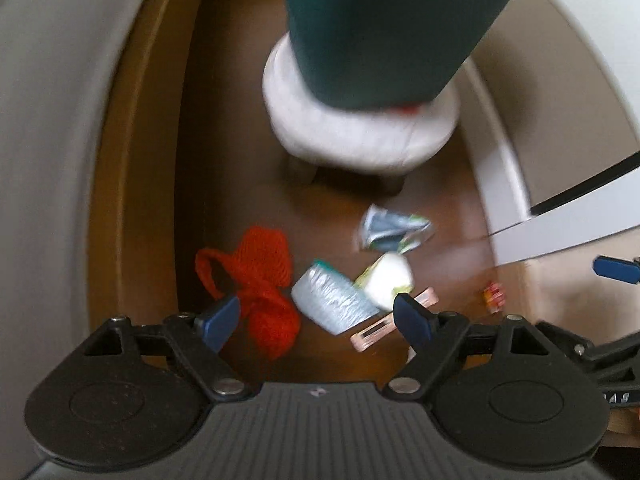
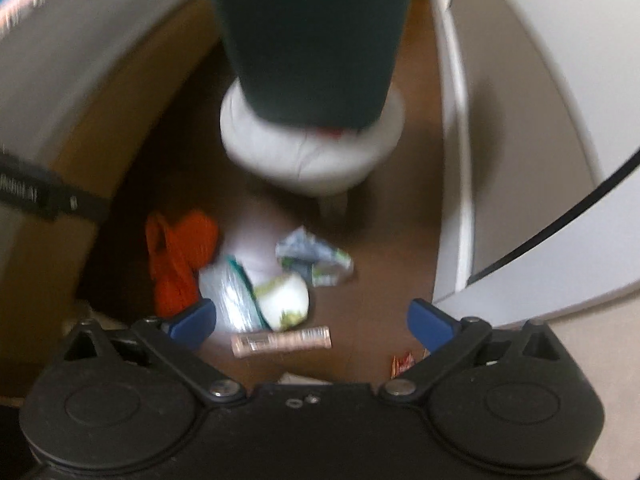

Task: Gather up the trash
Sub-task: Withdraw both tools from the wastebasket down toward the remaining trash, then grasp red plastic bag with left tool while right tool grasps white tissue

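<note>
Both tools spread wide and empty: left gripper [image 1: 316, 320] poised over the litter, right gripper [image 2: 312, 322] likewise, blue fingertips [image 2: 192, 324] well apart with nothing between them.

Nearest, just ahead of the right gripper's tips: a flat pink strip wrapper [image 2: 282, 341], printed, rigid-looking, lying crosswise on the dark wooden floor [image 2: 380, 288]. Off to the right fingertip's side, a tiny red-and-yellow candy wrapper [image 2: 402, 363], crinkled, alone.

A little further forward, clustered and touching: a silvery foil pouch [image 1: 334, 300], ribbed and shiny; a white rounded wad with green print [image 1: 388, 280], soft-looking, resting against the pouch. Toward the left fingertip, an orange mesh net bag [image 1: 260, 284], loose, open-weave, bunched. Beyond these, a crumpled blue-white packet [image 1: 394, 230], creased and springy-looking.

Furthest ahead: a round white padded stool [image 1: 360, 136] on short legs, with a dark teal cylinder [image 1: 392, 28] looming above it, ribbed surface; whether bin or leg, impossible to tell through the blur.

Likely trouble: pinching the flat strip against hard floor risks tips sliding off, given no edge to catch. Snagging the mesh on a fingertip probable, dragging neighbours along. Foil slick, liable to squirt out under pressure. Packed pieces touching, so grabbing one may shift another. Heavy motion blur makes aim uncertain.
</note>
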{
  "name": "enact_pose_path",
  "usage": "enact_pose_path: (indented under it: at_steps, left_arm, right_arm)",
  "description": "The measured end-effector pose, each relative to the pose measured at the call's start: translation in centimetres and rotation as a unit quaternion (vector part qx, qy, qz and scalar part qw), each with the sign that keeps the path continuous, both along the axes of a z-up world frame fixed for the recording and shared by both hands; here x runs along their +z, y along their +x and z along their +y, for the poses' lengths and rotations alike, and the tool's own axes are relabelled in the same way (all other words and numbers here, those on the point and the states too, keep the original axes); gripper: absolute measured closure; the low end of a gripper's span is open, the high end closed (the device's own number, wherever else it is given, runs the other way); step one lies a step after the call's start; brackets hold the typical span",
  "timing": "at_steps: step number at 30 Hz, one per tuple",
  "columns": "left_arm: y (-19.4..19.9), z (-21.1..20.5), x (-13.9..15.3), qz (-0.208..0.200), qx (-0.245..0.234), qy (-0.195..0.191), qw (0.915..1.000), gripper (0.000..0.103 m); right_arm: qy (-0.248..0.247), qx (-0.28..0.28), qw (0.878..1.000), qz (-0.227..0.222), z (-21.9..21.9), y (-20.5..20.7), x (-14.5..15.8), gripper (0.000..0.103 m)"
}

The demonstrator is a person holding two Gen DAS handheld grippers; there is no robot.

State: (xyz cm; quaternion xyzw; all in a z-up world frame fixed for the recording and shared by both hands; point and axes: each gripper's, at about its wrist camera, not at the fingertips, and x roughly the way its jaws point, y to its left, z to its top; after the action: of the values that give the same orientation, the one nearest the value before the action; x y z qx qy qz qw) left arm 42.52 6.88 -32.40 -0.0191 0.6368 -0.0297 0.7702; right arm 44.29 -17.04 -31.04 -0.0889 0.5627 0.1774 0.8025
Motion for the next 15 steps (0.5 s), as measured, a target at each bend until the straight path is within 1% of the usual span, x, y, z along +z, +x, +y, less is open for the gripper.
enact_pose_path:
  at_steps: [4, 6, 8, 10, 13, 15]
  left_arm:
    - [0.8, 0.6, -5.1, 0.040, 0.018, 0.015, 0.9989, 0.019]
    - [1.2, 1.2, -7.4, 0.056, 0.028, 0.024, 0.9977, 0.019]
    - [1.6, 1.7, -9.7, 0.071, 0.041, 0.029, 0.9962, 0.019]
    - [1.8, 2.0, -11.9, 0.085, 0.050, 0.036, 0.9945, 0.019]
    - [1.9, 2.4, -15.1, 0.103, 0.054, 0.053, 0.9918, 0.019]
    - [1.7, 2.6, -17.2, 0.114, 0.059, 0.061, 0.9898, 0.019]
  right_arm:
    - [-0.024, 0.035, 0.998, 0.042, 0.4, -0.5, -5.5, 0.000]
    - [-0.030, 0.028, 0.997, 0.068, 0.1, -0.6, -8.1, 0.000]
    - [-0.030, -0.003, 0.995, 0.099, -0.6, -0.5, -10.9, 0.000]
    - [-0.032, -0.038, 0.992, 0.120, -1.4, -0.5, -13.2, 0.001]
    - [-0.031, -0.093, 0.985, 0.141, -2.9, -0.6, -16.1, 0.003]
    - [-0.030, -0.119, 0.981, 0.151, -4.0, -0.5, -17.7, 0.003]
